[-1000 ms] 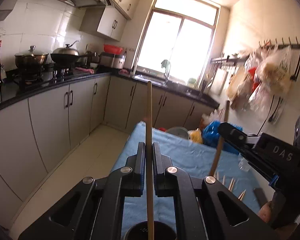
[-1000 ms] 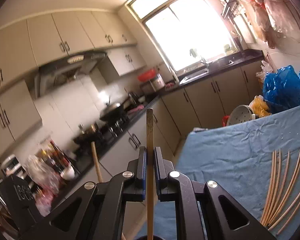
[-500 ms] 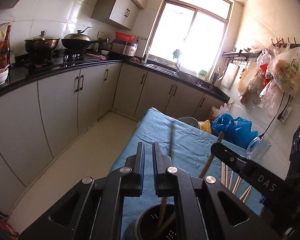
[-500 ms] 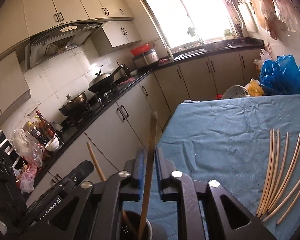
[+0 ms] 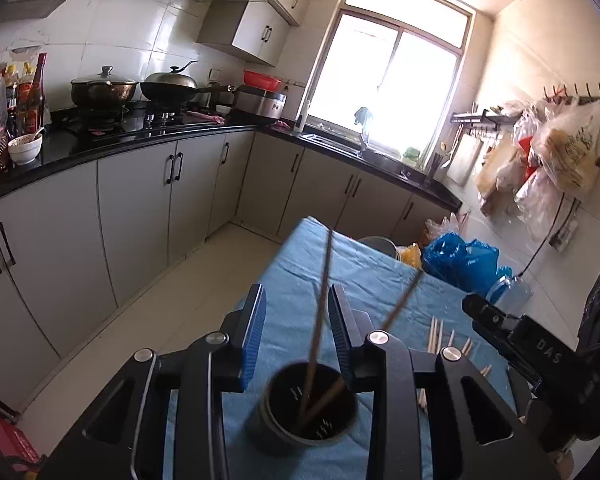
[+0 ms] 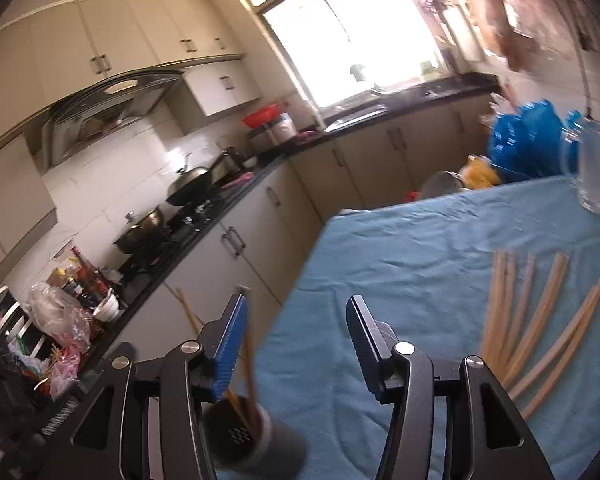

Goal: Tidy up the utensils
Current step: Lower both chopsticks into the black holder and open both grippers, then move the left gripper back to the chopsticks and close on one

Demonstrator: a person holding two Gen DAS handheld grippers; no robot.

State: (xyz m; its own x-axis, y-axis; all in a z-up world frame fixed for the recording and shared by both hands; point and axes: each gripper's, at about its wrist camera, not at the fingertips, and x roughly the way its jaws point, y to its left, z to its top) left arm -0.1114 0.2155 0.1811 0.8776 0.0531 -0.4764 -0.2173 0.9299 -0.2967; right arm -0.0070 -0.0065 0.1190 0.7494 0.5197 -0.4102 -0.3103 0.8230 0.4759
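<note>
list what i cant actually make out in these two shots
- Base of the black holder: left wrist view, hidden behind the left claw.
- Loose chopsticks: right wrist view, motion-blurred; exact count unclear.
- Same chopsticks: left wrist view, only tips show past the claw.
- Right claw: open; holder rim blurred.

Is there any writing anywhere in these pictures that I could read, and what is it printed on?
"DAS": on the black body of the right gripper, seen from the left wrist.
Labels on the sauce bottles on the counter: too small to read.
Print on the hanging bags: blurred, unreadable.
</note>
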